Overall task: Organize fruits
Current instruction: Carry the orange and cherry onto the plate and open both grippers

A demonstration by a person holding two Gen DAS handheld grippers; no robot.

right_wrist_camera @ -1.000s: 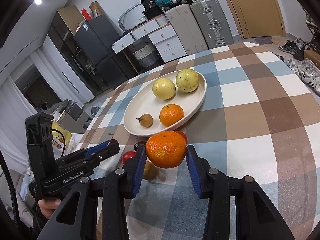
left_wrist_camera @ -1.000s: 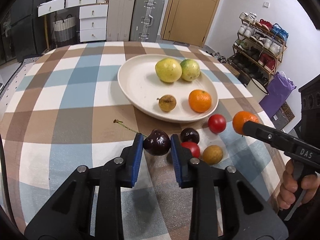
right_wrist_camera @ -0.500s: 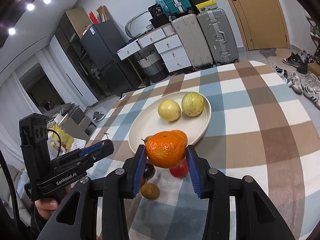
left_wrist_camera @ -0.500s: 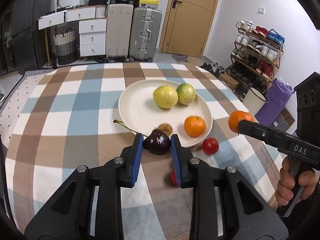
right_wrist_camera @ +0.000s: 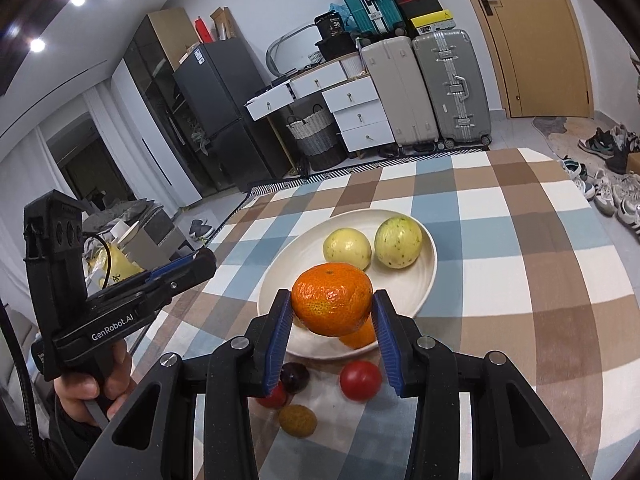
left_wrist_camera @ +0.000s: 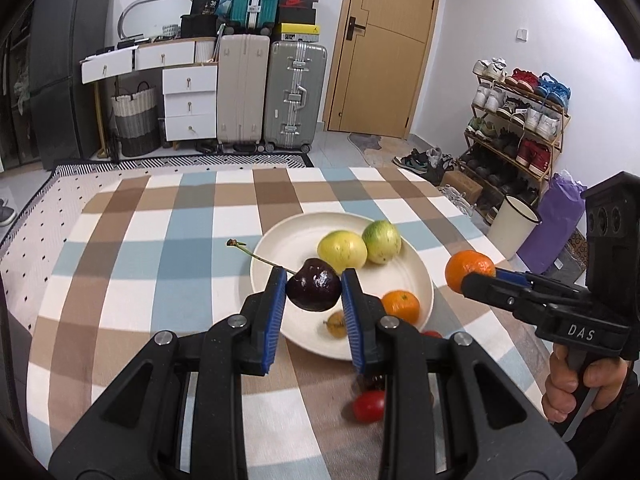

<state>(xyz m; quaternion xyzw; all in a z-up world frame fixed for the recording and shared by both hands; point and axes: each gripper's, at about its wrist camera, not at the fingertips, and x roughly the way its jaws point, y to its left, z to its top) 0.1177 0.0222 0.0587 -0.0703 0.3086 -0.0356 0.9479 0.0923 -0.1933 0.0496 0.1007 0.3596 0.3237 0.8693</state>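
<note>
Left tongs, left wrist view: left gripper [left_wrist_camera: 314, 286] at frame centre, blue pads closed on a dark cherry [left_wrist_camera: 313, 285], its stem [left_wrist_camera: 256, 255] running to the upper left; the fruit is carried in the air in front of the plate.
Right tongs, left wrist view: right gripper [left_wrist_camera: 466, 278] enters from the right edge, clamped on a mandarin [left_wrist_camera: 469, 270] held off the plate's right rim.
Plate, left wrist view: cream plate [left_wrist_camera: 276, 248] at centre on the checked tablecloth [left_wrist_camera: 160, 264], holding a yellow round fruit [left_wrist_camera: 342, 249], a greenish round fruit [left_wrist_camera: 381, 241], a second mandarin [left_wrist_camera: 401, 306] and a small brown fruit [left_wrist_camera: 337, 323].
Loose fruit, left wrist view: cherry tomato [left_wrist_camera: 369, 406] blurred at lower centre; others hidden behind the fingers.
Right tongs, right wrist view: right gripper [right_wrist_camera: 331, 314] at centre grips the mandarin [right_wrist_camera: 331, 298] above the plate's [right_wrist_camera: 430, 268] near rim.
Left tongs, right wrist view: left gripper [right_wrist_camera: 202, 260] at the left edge; its load is not visible from here.
Loose fruit, right wrist view: red tomato [right_wrist_camera: 360, 380], second dark cherry [right_wrist_camera: 294, 377], partly hidden red fruit [right_wrist_camera: 274, 396] and brown longan-like fruit [right_wrist_camera: 298, 421], all on the cloth at lower centre.
Progress: roughly half done by appearance; four fruits plated, two in transit, four left on the cloth.
</note>
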